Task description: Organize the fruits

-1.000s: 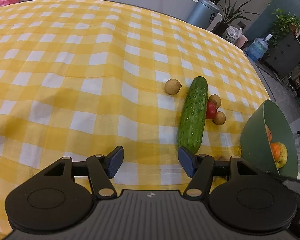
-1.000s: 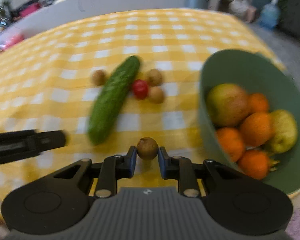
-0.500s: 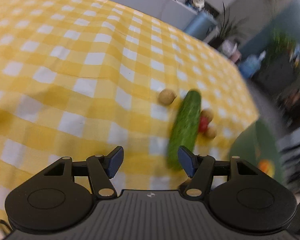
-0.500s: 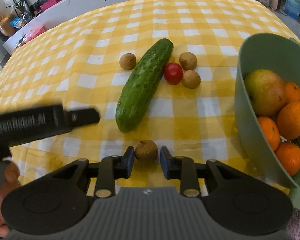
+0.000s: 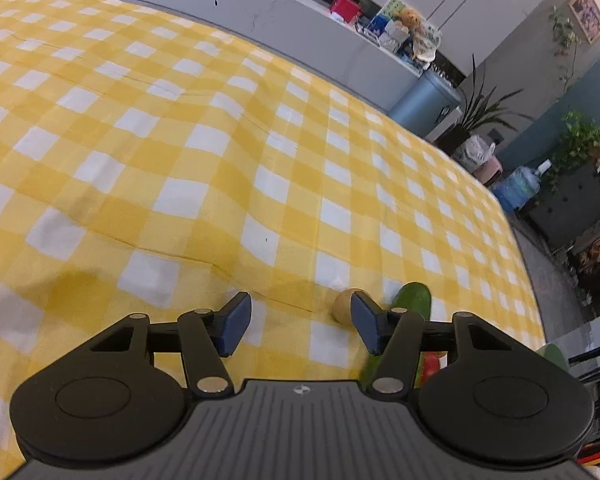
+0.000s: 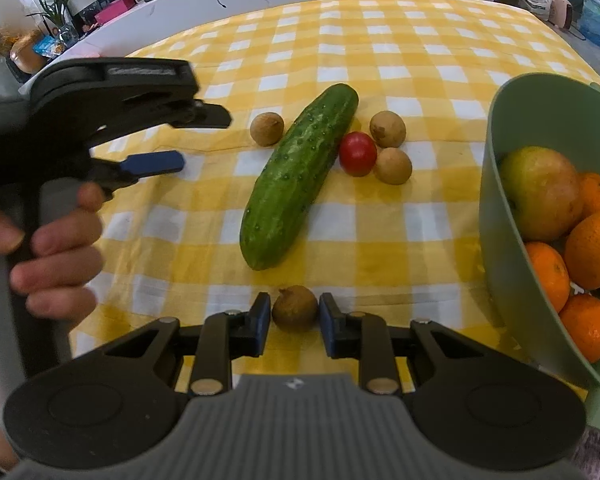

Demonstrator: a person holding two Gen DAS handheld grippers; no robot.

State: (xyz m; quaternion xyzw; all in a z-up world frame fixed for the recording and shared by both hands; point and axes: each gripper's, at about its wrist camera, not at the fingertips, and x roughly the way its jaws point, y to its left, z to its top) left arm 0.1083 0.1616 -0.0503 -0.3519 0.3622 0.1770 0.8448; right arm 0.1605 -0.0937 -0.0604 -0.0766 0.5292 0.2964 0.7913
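A small round brown fruit [image 6: 295, 309] is clamped between the narrow-set blue pads of the right gripper [image 6: 294, 318], low over the yellow-and-white checked tablecloth [image 6: 420, 52]. The deep green bowl [image 6: 496, 216] of oranges is seen just to that gripper's right, so the right hand is judged the nearer. The left gripper [image 5: 296, 322] is closing on nothing; a tan round fruit [image 5: 345, 305] lies just beyond its right pad, beside a long green cucumber [image 6: 296, 176] angled away. Raised lettering on the left gripper cannot be read.

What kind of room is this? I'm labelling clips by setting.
Probably a home dining or living area: a table under a yellow checked tablecloth, potted plants, and a green fruit bowl.
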